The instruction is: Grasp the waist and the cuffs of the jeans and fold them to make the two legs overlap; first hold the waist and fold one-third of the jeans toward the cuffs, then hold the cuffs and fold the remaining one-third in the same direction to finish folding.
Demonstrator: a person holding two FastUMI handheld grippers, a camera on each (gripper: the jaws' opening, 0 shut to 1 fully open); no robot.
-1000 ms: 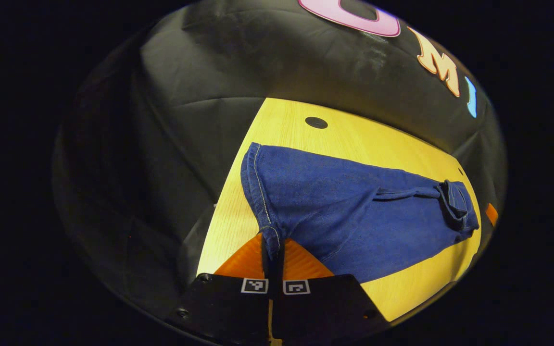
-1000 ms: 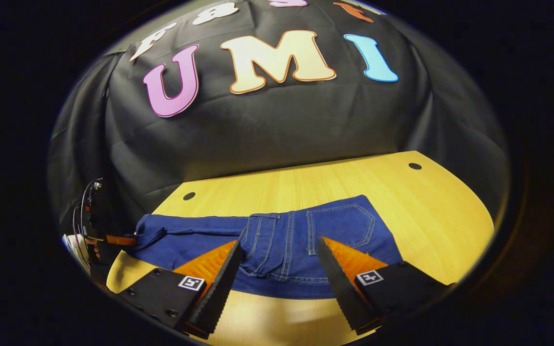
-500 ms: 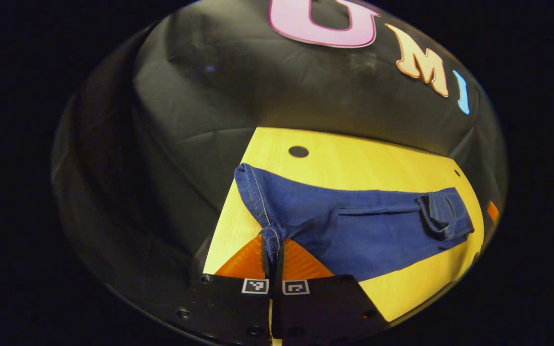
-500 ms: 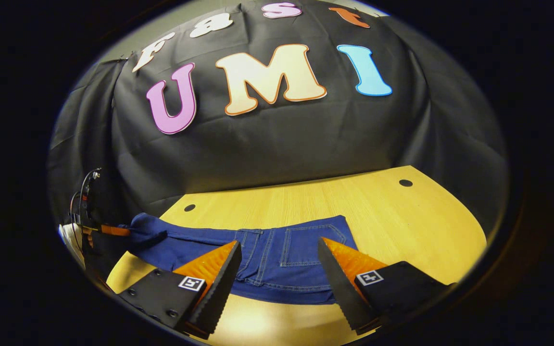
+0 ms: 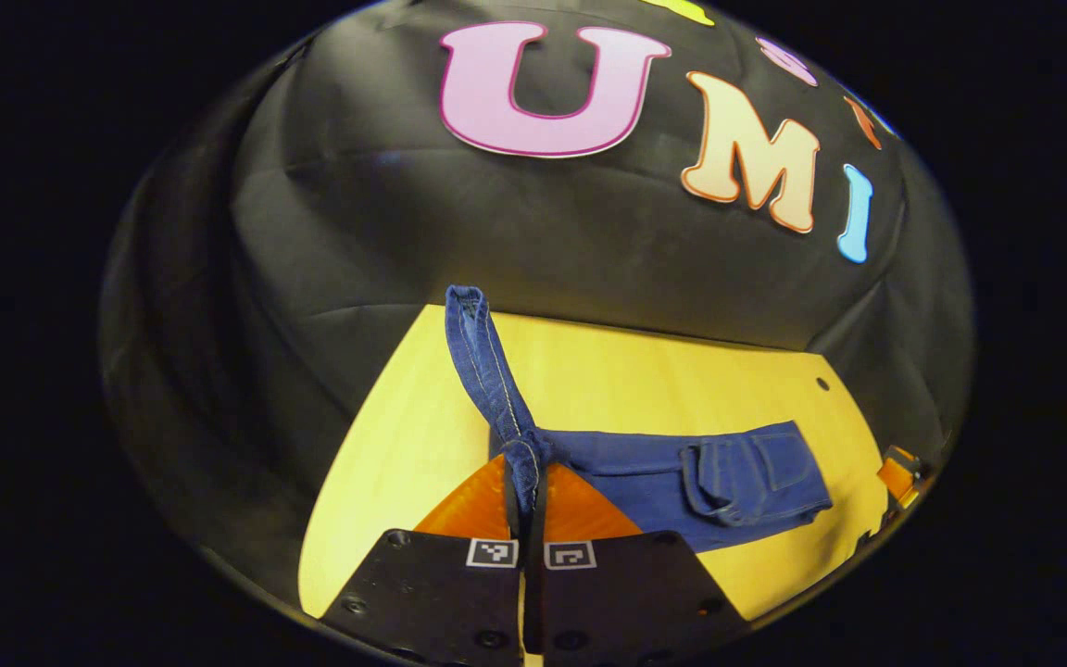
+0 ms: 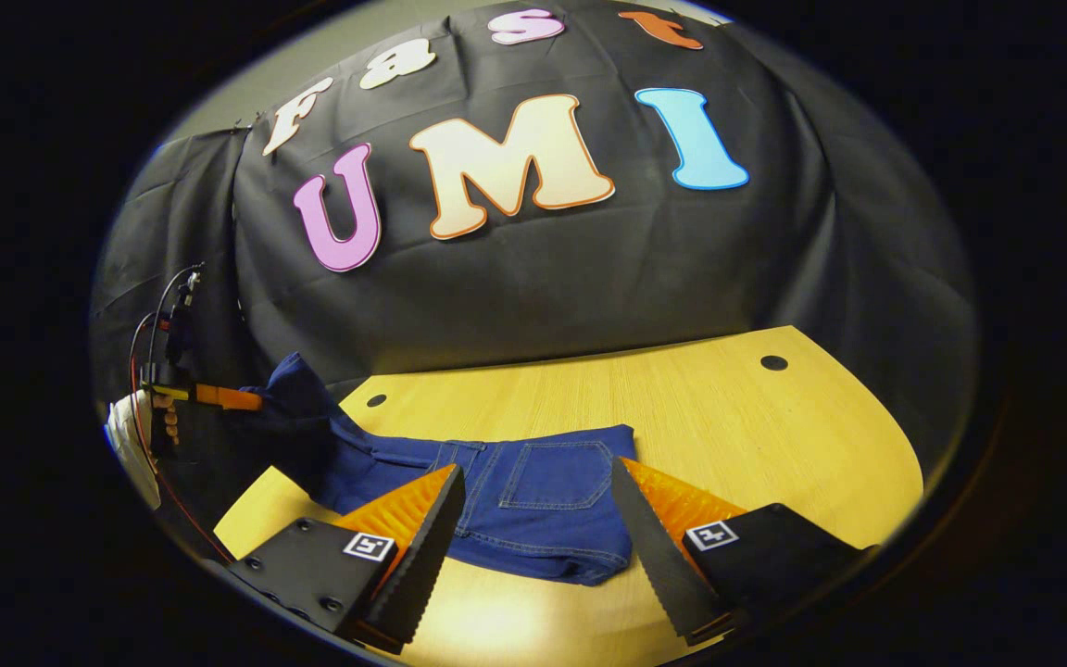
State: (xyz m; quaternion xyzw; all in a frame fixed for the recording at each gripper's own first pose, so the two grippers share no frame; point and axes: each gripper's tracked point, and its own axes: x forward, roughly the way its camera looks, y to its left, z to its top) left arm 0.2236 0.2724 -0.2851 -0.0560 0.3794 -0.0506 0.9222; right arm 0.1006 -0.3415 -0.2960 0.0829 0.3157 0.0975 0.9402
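Your left gripper had its fingers clamped on the cuffs of the jeans, hem lifted off the desk and trailing up toward 11 o'clock. The waist end lay flat on the desk, between the fingers of your right gripper, which stood wide and held nothing.

Risks, as I judged them:
- Only a narrow bite of hem was pinched; a quick swing could pull it free.
- Waist was unpinned; dragging the cuffs could slide the whole stack.
- Lifted leg hung twisted; it might land skewed, not overlapped.
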